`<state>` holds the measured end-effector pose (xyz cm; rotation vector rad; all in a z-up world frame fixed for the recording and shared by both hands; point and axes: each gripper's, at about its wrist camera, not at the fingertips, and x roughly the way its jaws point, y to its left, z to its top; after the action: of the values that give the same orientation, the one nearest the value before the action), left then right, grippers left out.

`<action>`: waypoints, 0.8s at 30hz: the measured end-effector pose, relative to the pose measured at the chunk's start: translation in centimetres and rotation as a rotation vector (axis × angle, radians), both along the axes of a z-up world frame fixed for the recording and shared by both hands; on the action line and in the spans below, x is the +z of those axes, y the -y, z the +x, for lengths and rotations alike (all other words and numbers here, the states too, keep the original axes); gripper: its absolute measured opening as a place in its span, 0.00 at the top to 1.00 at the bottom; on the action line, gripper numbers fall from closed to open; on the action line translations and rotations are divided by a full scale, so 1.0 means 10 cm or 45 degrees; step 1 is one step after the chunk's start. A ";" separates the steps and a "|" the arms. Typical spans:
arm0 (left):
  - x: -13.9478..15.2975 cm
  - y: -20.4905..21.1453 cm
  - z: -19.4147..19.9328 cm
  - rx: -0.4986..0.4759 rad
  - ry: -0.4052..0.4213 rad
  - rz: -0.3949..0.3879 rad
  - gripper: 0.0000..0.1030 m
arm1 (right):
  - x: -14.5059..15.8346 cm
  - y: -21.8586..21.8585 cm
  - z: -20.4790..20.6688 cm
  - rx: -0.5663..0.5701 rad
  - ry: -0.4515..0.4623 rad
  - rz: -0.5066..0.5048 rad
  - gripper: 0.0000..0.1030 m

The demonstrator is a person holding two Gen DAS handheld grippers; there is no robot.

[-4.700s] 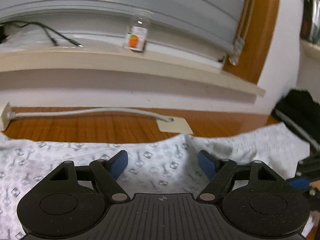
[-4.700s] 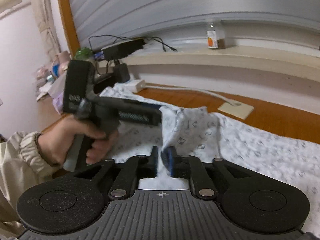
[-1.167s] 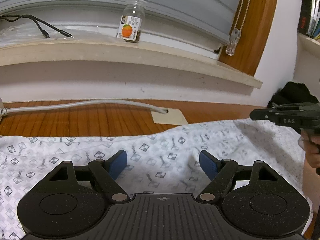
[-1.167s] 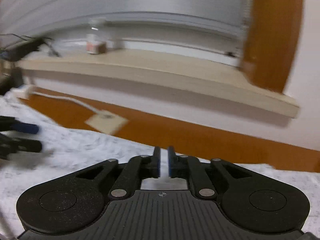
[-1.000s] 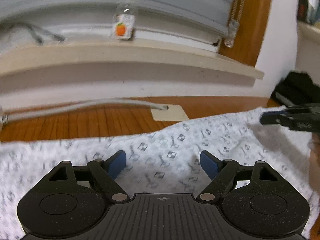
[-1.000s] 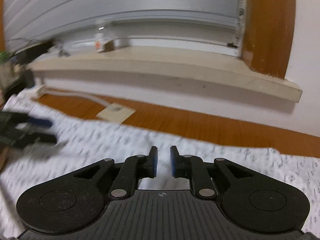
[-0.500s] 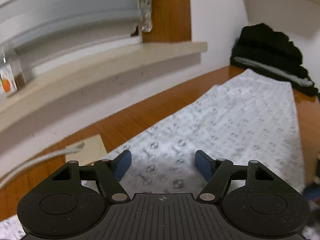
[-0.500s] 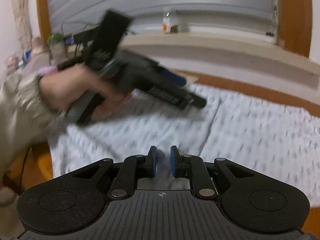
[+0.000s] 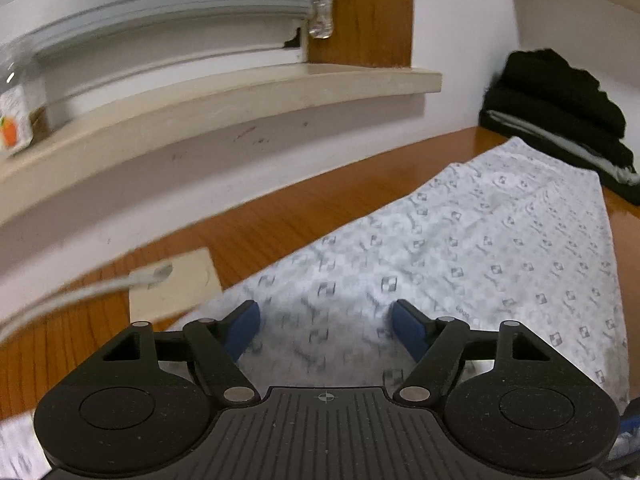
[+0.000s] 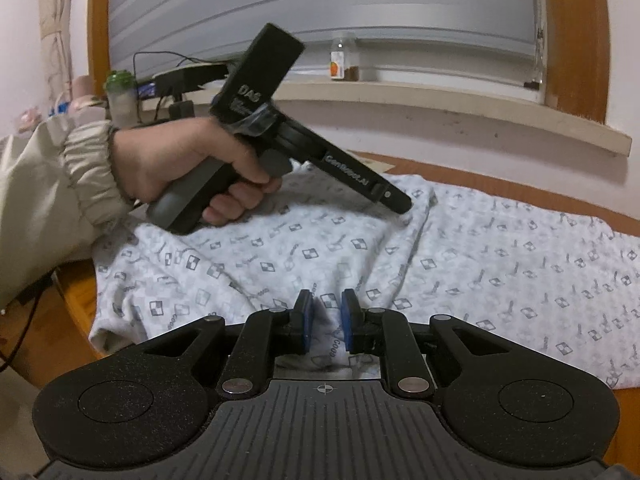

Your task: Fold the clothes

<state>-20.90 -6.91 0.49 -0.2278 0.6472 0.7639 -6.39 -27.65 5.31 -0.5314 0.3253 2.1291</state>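
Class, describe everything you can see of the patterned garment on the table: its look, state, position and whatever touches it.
The garment is thin white fabric printed with small grey squares and marks. It lies spread along the wooden table below the windowsill, mostly flat with soft wrinkles; one part is folded over, its edge forming a ridge across the middle. The left gripper hangs open over it; whether the fingertips touch the cloth is unclear. The right gripper is nearly closed with cloth between its pads. A black garment lies at its far end.

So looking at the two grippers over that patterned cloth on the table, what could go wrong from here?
The right gripper has its jaws nearly shut with only a small pinch of the patterned cloth between them; it might slip out. The left gripper is open over the flat cloth, close to the grey cable, which it could snag.
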 end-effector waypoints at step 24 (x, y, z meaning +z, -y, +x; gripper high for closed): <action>0.34 0.01 -0.24 -0.077 0.270 0.086 0.95 | 0.21 0.12 0.20 -0.027 -0.170 -0.074 0.92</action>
<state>-23.33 -7.00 3.93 -0.2228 0.4253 0.6911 -4.38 -28.89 7.43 -0.4175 0.4667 2.1447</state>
